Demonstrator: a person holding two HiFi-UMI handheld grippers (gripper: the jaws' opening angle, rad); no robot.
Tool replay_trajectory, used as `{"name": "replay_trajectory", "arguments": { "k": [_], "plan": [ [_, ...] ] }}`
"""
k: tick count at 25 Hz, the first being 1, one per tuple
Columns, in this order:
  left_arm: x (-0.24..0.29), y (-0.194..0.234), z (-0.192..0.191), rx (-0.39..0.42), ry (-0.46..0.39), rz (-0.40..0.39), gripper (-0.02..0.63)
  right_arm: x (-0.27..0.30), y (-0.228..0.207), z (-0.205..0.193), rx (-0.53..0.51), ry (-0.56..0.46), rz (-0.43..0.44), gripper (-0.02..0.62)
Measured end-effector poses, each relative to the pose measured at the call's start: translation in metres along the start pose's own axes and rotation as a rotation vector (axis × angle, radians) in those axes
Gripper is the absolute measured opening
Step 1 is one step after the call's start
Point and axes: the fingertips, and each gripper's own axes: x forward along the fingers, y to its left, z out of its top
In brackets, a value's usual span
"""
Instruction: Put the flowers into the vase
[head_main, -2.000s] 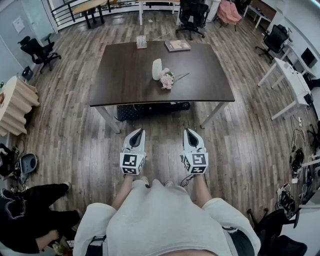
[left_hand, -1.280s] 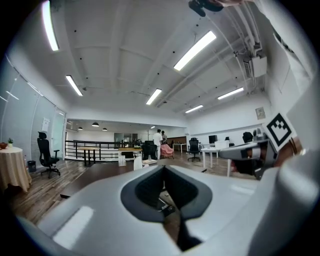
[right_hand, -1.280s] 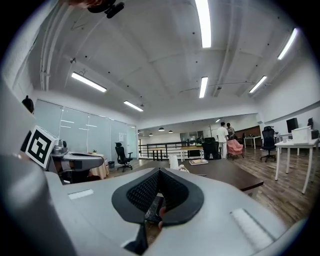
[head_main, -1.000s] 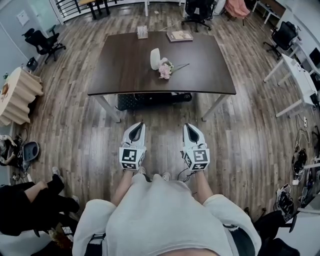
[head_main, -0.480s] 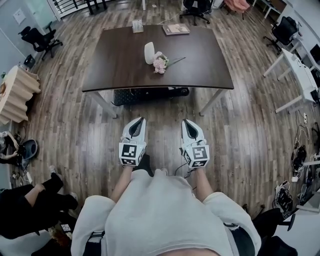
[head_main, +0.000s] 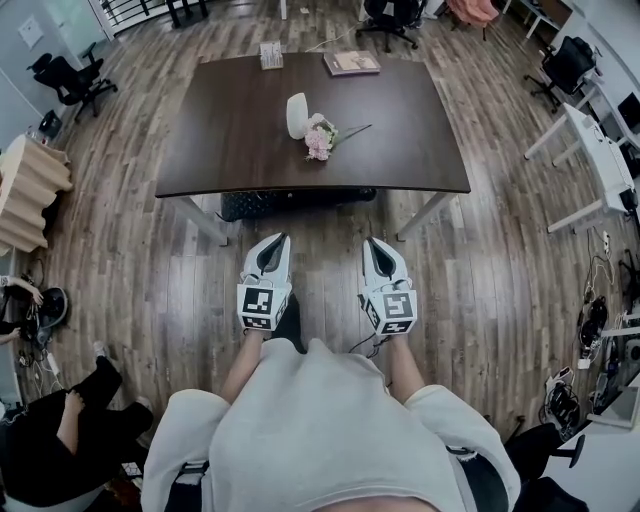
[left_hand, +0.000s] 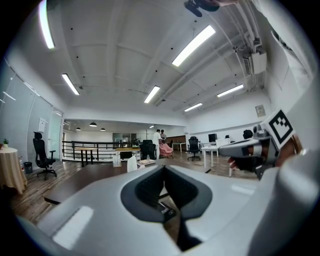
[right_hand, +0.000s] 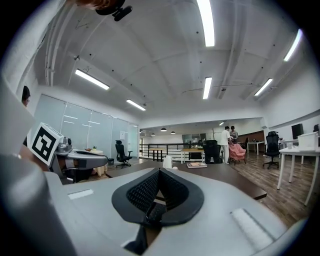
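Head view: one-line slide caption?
Person faces a dark table with white vase and pink flowers lying beside it; left gripper and right gripper shut, empty, short of it.

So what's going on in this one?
A person stands on the wooden floor a little short of a dark table, with a claw in each hand. The left claw and the right claw are both shut and empty, pointing towards the table. On it a white vase stands upright, with the pink flowers lying on the tabletop just beside it. Nothing has been picked up yet.
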Motion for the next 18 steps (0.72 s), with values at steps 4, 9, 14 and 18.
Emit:
{"name": "replay_trajectory", "arguments": {
  "k": [4, 9, 14, 18],
  "plan": [
    [0.042, 0.030, -0.002, -0.013, -0.010, -0.009, 0.011, 0.047, -0.010, 0.000, -0.027, 0.021, -0.014, -0.002],
    [0.100, 0.076, 0.000, -0.026, -0.002, -0.045, 0.009, 0.118, -0.016, 0.009, -0.016, 0.039, -0.005, -0.002],
    [0.155, 0.130, 0.016, -0.021, -0.004, -0.076, 0.009, 0.198, -0.019, 0.029, 0.008, 0.045, -0.030, -0.002],
    [0.189, 0.171, 0.029, -0.019, -0.028, -0.086, 0.009, 0.256, -0.020, 0.044, 0.021, 0.033, -0.057, -0.002]
  ]
}}
